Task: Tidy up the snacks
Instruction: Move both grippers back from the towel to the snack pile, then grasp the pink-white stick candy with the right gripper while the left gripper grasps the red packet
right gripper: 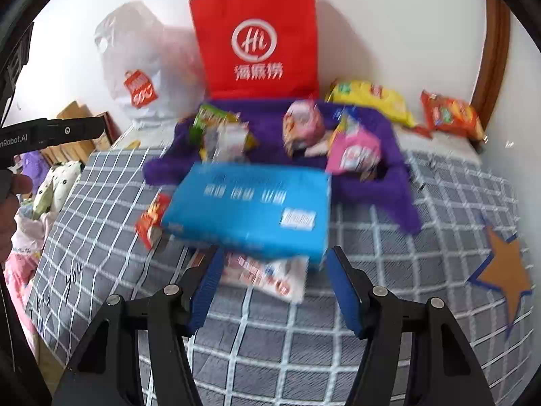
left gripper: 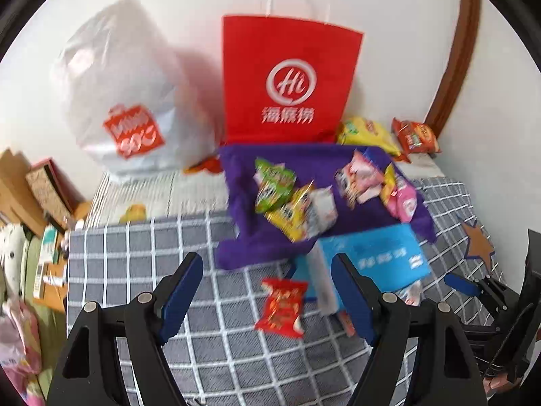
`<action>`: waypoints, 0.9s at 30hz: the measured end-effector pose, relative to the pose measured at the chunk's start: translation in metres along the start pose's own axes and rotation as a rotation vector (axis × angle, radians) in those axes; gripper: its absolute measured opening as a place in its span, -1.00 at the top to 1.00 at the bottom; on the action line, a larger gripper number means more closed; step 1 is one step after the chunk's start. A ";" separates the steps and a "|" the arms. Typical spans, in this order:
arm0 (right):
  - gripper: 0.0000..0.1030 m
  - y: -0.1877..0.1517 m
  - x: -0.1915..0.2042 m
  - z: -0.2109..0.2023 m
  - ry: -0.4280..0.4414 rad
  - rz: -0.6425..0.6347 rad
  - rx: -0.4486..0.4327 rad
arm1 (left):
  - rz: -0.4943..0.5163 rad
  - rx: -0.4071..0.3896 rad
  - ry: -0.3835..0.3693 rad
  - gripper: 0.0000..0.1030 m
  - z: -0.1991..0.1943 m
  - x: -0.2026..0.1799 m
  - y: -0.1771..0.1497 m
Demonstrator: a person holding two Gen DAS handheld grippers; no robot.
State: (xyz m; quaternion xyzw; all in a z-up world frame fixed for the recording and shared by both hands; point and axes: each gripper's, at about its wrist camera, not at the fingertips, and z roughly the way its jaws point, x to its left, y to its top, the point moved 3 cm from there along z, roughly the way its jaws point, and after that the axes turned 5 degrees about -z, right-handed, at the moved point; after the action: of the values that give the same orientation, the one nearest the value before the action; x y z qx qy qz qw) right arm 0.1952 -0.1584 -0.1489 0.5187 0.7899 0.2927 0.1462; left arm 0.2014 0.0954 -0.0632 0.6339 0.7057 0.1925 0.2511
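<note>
Several snack packets lie on a purple cloth (left gripper: 270,240) (right gripper: 263,115) spread on the checked bed cover: a green packet (left gripper: 274,186), a yellow one (left gripper: 290,213), pink ones (left gripper: 402,199) (right gripper: 355,152). A blue box (left gripper: 382,253) (right gripper: 250,209) lies in front of the cloth. A red packet (left gripper: 282,308) (right gripper: 150,218) lies between my left gripper's fingers, which are open around it without touching. My left gripper (left gripper: 267,294) is open. My right gripper (right gripper: 274,277) is open just before the blue box, over a white and red packet (right gripper: 270,277).
A red paper bag (left gripper: 287,81) (right gripper: 257,40) and a white plastic bag (left gripper: 125,94) stand against the back wall. A yellow bag (right gripper: 372,101) and an orange bag (right gripper: 451,115) lie at the back right. Boxes and clutter (left gripper: 40,196) sit left of the bed.
</note>
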 end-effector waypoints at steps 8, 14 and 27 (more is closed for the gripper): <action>-0.23 -0.015 -0.006 0.029 0.013 0.018 0.035 | -0.020 0.045 -0.001 -0.49 0.010 0.015 -0.029; 0.19 -0.017 -0.020 0.050 0.075 0.086 0.083 | -0.049 0.057 -0.008 -0.49 0.015 0.024 -0.036; 0.83 -0.052 0.004 0.019 0.192 0.022 0.141 | -0.084 0.101 -0.003 -0.49 0.031 0.027 -0.043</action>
State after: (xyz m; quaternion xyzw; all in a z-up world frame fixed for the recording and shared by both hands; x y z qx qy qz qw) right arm 0.1658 -0.1634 -0.1954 0.5058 0.8131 0.2864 0.0299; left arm 0.1838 0.1152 -0.1158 0.6157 0.7403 0.1450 0.2278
